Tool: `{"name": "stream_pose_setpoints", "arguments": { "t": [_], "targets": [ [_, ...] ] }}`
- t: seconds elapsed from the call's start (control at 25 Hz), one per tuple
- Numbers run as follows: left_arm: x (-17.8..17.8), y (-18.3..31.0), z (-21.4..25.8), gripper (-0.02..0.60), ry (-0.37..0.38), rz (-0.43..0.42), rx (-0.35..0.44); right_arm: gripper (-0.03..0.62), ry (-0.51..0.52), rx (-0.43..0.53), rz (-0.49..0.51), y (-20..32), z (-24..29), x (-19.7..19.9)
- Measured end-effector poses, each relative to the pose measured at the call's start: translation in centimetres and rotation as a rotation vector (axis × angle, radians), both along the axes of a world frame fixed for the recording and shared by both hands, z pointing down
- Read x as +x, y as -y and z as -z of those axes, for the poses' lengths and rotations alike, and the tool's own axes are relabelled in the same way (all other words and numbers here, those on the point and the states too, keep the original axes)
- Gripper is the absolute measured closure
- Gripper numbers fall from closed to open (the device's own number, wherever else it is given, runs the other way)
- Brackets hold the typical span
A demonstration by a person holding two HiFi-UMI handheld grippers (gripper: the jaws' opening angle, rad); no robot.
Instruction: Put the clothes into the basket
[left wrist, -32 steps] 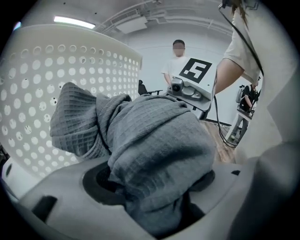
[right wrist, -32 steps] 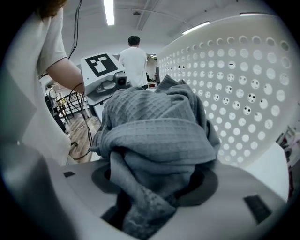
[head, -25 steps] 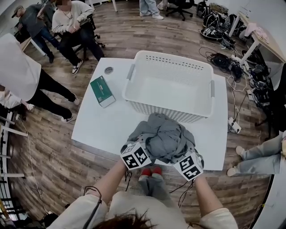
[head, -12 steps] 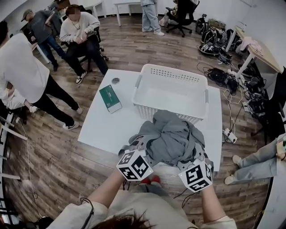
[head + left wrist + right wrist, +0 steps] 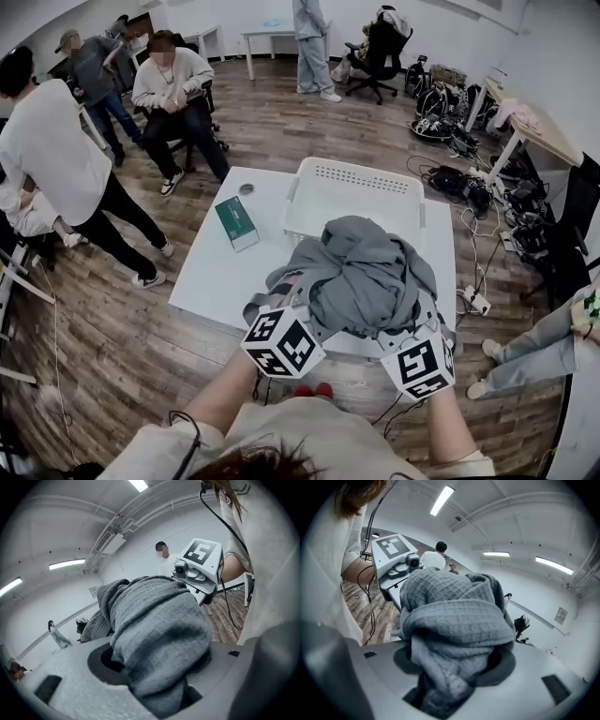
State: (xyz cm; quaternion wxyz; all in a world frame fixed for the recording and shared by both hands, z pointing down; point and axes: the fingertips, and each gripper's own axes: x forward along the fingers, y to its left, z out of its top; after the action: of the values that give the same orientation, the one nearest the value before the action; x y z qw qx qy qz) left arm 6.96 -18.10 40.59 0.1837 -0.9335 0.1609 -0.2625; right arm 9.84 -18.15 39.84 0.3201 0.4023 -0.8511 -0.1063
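Between the two sets of fingers: grey clothes, one bunched bundle spanning from one gripper to the other, held up off the table.
Left gripper: jaws closed narrow on a thick fold of the grey clothes; the left gripper view shows cloth filling the gap and spilling over both fingers.
Right gripper: jaws likewise clamped on a wad of the same cloth; waffle-knit fabric packs the gap and hangs down past the fingers.
Cloth ahead of the fingers: it mounds high past the fingertips and hides them in the head view.
Beyond the fingertips: white basket on the table, perforated walls; its near rim is covered by the bundle in the head view. Clothes not in the basket.
Left of the left fingers, further out: green box lying flat on the table, well apart from the cloth; a small round object just past it.
Behind the fingers: marker cubes of both grippers, then the person's forearms.
Far beyond the basket: several people, wood floor, cables and bags at the right.
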Motion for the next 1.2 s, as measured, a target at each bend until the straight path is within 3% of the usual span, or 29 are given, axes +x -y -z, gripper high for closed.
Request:
{"name": "stream_pose_setpoints", "arguments": {
  "t": [0.48,0.92,1.2],
  "targets": [
    [0.1,4.0,4.3,0.287,-0.025,0.001,0.055,0.322,0.002,0.064,0.004,3.8,4.2,-0.2],
    [0.6,12.4,7.3,0.287,-0.060,0.013,0.048,0.322,-0.003,0.104,-0.001,12.1,7.3,0.3],
    [1.5,16.8,6.0,0.287,-0.059,0.013,-0.003,0.322,-0.003,0.063,-0.014,16.4,5.9,1.3]
  ]
}}
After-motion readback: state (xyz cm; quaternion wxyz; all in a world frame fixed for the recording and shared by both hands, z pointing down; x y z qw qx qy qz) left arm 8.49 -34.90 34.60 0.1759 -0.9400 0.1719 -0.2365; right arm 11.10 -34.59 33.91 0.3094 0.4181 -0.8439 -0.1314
